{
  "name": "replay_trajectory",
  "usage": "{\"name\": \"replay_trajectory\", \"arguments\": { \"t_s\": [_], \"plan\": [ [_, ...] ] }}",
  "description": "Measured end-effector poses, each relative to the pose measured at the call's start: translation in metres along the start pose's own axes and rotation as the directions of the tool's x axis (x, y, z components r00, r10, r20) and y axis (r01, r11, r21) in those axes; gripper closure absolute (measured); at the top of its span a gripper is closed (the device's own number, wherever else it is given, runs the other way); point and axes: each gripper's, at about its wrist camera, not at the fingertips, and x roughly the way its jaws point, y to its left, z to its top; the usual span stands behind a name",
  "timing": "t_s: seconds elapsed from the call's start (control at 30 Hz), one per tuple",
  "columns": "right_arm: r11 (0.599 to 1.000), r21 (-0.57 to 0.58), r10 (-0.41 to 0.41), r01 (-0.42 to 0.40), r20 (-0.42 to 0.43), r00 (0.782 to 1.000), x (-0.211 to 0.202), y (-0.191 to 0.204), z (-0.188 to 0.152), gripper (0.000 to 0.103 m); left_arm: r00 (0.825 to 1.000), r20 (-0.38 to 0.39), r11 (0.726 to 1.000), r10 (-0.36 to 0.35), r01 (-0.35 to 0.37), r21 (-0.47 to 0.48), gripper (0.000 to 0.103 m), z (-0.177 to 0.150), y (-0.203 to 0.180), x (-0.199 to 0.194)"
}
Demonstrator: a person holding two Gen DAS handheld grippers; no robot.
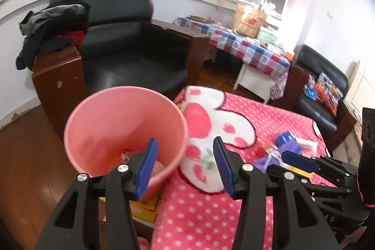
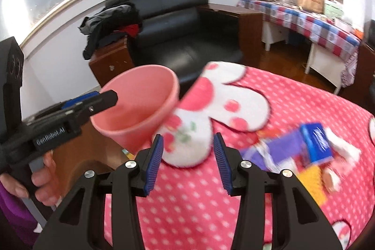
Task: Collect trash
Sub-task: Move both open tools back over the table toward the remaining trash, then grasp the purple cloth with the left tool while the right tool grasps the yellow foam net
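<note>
A pink bin (image 1: pixel 124 130) (image 2: pixel 138 109) stands beside the left edge of the bed, with a few scraps at its bottom (image 1: pixel 126 154). My left gripper (image 1: pixel 185 165) (image 2: pixel 103 97) is open and empty, its left finger over the bin's near rim. On the pink dotted blanket (image 1: pixel 211 214) (image 2: pixel 199 203) lies a trash pile: a blue box (image 1: pixel 284 138) (image 2: pixel 316 144), a purple wrapper (image 1: pixel 264 162) (image 2: pixel 281 147) and white paper (image 2: pixel 344 149). My right gripper (image 2: pixel 188 163) (image 1: pixel 297 158) is open over the blanket, left of the pile, with nothing between its fingers.
A black armchair (image 1: pixel 131 53) with clothes (image 1: pixel 46 25) on its armrest stands behind the bin. A table with a chequered cloth (image 1: pixel 246 46) and a second black chair (image 1: pixel 323 90) are at the back right. A yellow box (image 1: pixel 145 205) lies under the bin.
</note>
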Motion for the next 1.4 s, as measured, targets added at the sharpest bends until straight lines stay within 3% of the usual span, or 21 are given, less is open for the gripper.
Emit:
{"name": "replay_trajectory", "arguments": {
  "t_s": [0.37, 0.57, 0.67, 0.93, 1.3, 1.4],
  "plan": [
    [0.979, 0.156, -0.132, 0.13, -0.002, 0.991, -0.035, -0.079, -0.04, 0.058, 0.989, -0.094, 0.986, -0.115, 0.125, 0.112, 0.054, -0.015, -0.06, 0.022],
    [0.966, 0.211, -0.147, 0.148, -0.022, 0.989, -0.038, -0.106, -0.057, 0.058, 0.973, -0.157, 0.963, -0.167, 0.195, 0.185, 0.054, -0.019, -0.101, 0.043],
    [0.964, 0.223, -0.14, 0.143, -0.028, 0.99, -0.038, -0.113, -0.065, 0.058, 0.964, -0.178, 0.938, -0.195, 0.236, 0.253, 0.054, -0.019, -0.123, 0.051],
    [0.956, 0.268, -0.11, 0.121, -0.056, 0.992, -0.034, -0.125, -0.078, 0.058, 0.958, -0.252, 0.888, -0.14, 0.234, 0.395, 0.054, -0.026, -0.159, 0.097],
    [0.954, 0.281, -0.091, 0.103, -0.058, 0.994, -0.027, -0.128, -0.073, 0.058, 0.962, -0.253, 0.871, -0.102, 0.209, 0.444, 0.054, -0.035, -0.174, 0.127],
    [0.949, 0.3, -0.082, 0.096, -0.058, 0.995, -0.025, -0.132, -0.073, 0.057, 0.962, -0.251, 0.876, -0.109, 0.213, 0.433, 0.069, -0.034, -0.174, 0.13]
  ]
}}
